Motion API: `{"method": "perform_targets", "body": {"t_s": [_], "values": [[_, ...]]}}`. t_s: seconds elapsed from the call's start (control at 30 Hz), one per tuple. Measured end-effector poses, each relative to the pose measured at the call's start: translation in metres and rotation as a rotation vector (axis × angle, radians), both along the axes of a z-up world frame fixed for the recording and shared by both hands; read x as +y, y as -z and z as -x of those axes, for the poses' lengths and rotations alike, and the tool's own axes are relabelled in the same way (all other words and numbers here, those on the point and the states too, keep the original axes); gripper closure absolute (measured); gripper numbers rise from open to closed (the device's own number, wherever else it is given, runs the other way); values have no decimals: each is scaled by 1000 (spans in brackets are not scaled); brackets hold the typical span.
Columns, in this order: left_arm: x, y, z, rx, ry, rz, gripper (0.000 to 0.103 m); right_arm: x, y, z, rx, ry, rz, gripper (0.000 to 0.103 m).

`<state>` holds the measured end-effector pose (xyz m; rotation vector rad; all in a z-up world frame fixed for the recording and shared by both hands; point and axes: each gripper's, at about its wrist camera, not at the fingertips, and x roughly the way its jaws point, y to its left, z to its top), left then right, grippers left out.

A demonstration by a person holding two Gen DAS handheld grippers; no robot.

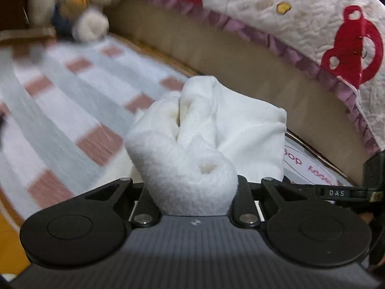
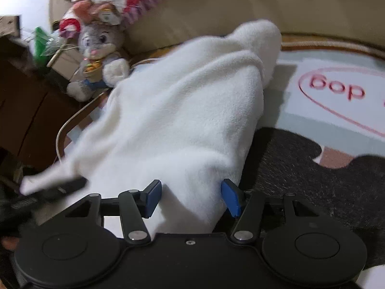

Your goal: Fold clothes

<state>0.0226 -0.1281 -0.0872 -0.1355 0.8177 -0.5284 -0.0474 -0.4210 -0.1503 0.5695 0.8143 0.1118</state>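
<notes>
The white fleece garment is bunched up and lifted off the rug, held between the two tools. The left hand-held gripper has a thick rolled fold of it wedged between its fingers — the cloth fills the whole gap, so the jaws are closed on it as far as the bulk allows, and the fingertips themselves are buried in fleece. From this side the garment rises in soft loops with a flatter panel hanging off to the right.

The right hand-held gripper stands part-way open, its blue pads on either side of another stretch of the same garment. The cloth passes between them, but whether the pads actually press it I cannot tell — the right pad seems to touch the fleece, the left sits just beside it.

Below is a rug with pink blocks and pale stripes; a dark furry mat lies on it near the right gripper. A plush rabbit sits by the sofa base, which carries a quilted cover with red motifs.
</notes>
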Motion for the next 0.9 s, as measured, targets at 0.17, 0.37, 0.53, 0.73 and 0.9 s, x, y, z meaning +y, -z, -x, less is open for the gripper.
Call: {"method": "perform_targets", "body": {"t_s": [0.17, 0.37, 0.53, 0.73, 0.9], "values": [[32, 26, -4, 69, -71, 79, 83, 66, -55, 25, -254, -204, 433, 42], [30, 41, -11, 35, -51, -3, 75, 119, -37, 17, -231, -419, 467, 43], [33, 32, -13, -26, -106, -138, 56, 137, -31, 17, -210, -503, 522, 45], [37, 2, -2, -185, -151, -359, 68, 134, -27, 17, -189, -526, 465, 46], [26, -5, -2, -106, 5, -136, 67, 140, -27, 16, -187, -611, 314, 46]]}}
